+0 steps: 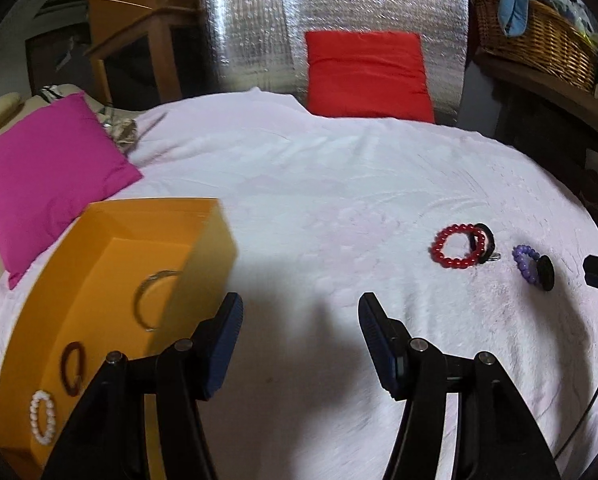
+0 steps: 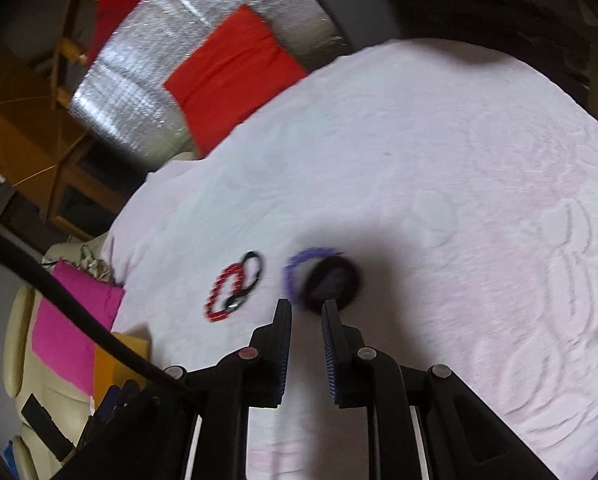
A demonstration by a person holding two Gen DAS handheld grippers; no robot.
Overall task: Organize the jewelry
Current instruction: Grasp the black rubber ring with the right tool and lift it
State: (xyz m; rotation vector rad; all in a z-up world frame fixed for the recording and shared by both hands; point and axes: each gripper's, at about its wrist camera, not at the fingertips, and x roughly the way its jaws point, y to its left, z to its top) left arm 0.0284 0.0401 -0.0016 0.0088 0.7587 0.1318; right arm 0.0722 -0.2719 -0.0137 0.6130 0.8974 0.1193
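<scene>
Left tongs (image 1: 301, 322): nearest my left camera; blue pads spread wide, nothing between them, hanging over bare blanket just right of the box.
Right tongs (image 2: 306, 326): nearest my right camera; a narrow gap between the pads, nothing in it, tips just short of the black ring.
Black ring (image 2: 331, 282): dark, blurred hoop on the blanket; it overlaps the purple bracelet's right side.
Purple bracelet (image 2: 295, 270): beaded loop lying flat, partly under the black ring.
Red bracelet (image 1: 455, 246): beaded loop lying flat, left of the purple one and apart from it.
Black loop (image 1: 485, 240): thin dark band crossing the red bracelet's right edge, with a small metal piece at one end.
Box (image 1: 111, 216): open, orange, at the blanket's left edge, well apart from the loose pieces.
Silver bangle (image 1: 153, 300): inside the box, toward its far end.
Brown band (image 1: 72, 368): inside the box, between the bangle and the white bracelet.
White bracelet (image 1: 42, 416): beaded, inside the box at the near end.
Blanket (image 1: 319, 184): pale pink and textured, under the box and all loose jewelry.
Pink cushion (image 1: 47, 180): beyond the box, on the left.
Red cushion (image 1: 367, 76): at the blanket's far edge, against a silver foil panel (image 1: 251, 32).
Basket (image 1: 539, 40): wicker, far right, holding blue cloth.
</scene>
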